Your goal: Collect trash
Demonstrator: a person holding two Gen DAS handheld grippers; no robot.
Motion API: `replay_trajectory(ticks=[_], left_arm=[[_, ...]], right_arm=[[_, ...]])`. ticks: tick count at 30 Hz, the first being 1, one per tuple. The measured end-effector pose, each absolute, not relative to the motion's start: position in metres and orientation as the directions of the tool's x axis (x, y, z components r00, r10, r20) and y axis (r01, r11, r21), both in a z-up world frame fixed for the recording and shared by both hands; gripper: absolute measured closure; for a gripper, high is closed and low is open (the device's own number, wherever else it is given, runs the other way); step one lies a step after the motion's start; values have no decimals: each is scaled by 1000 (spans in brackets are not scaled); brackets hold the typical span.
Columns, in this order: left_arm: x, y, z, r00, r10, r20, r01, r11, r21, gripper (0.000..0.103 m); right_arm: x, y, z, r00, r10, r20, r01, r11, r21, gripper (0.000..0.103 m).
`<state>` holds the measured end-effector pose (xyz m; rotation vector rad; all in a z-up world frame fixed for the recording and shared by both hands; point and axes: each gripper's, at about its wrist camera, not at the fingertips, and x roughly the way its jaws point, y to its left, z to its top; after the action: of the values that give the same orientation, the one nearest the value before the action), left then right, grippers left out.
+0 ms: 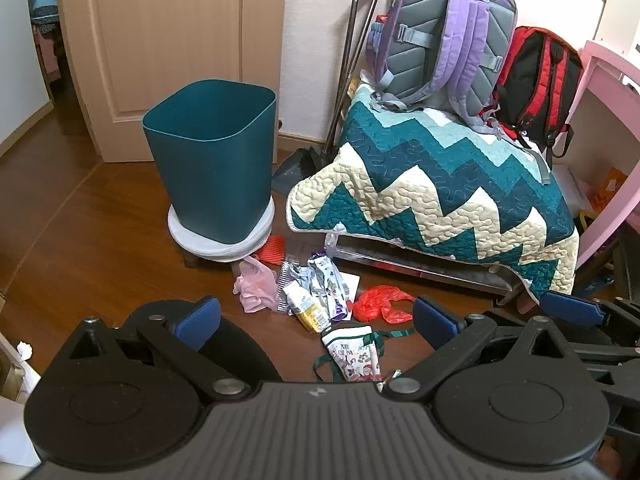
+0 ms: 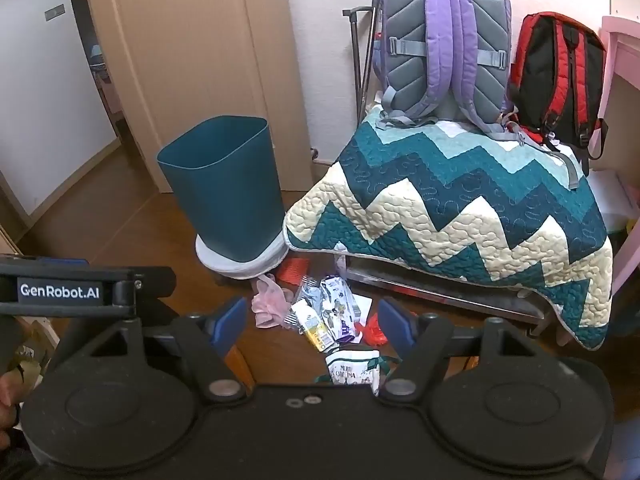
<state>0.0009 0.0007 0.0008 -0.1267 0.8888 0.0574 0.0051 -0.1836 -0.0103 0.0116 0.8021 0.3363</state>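
Note:
A pile of trash lies on the wooden floor: a pink plastic bag [image 1: 256, 286], a yellow carton [image 1: 306, 307], a purple-and-white wrapper [image 1: 330, 286], a red plastic bag [image 1: 380, 302] and a white printed pouch with green ribbon [image 1: 354, 354]. A dark teal bin [image 1: 212, 160] stands upright on a low white stool [image 1: 188, 232] behind the pile. My left gripper [image 1: 316, 322] hovers open above the trash, holding nothing. My right gripper [image 2: 312, 320] is open too, over the same pile [image 2: 324, 316], with the teal bin [image 2: 224, 188] to the left beyond it. The right gripper's blue finger [image 1: 572, 308] shows in the left wrist view.
A bench draped in a zigzag quilt [image 1: 436, 188] stands right of the trash, with a purple backpack [image 1: 440, 36] and a red-and-black backpack [image 1: 536, 84] on it. A dustpan [image 1: 298, 166] leans by the wall. A beige door [image 1: 160, 40] and a pink desk [image 1: 608, 120] flank the area.

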Motion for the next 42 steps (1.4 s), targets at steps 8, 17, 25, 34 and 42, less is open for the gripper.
replay_trajectory(ticks=[8,17,25,34,42], left_arm=[[1,3,0,631,-7,-776,-101,991,-91,0],[1,5,1,633,-8,-774,-101,991,-92,0],[1,9,4,636,-4,-771,-112,989,-98,0],[0,10,4,637,-4,-771,-111,989,-97,0],[-1,9,3,637,-3,-771,-112,989,-97,0]], right_arm=[[6,-184,-10,644,300,-704,-289,947,139,31],[5,-183,-10,646,296,-704,-286,948,137,31],[6,-184,-9,649,296,-701,-285,949,136,31],[6,-184,-9,651,296,-700,-286,949,135,31],[6,-184,-10,651,295,-699,-286,949,134,31]])
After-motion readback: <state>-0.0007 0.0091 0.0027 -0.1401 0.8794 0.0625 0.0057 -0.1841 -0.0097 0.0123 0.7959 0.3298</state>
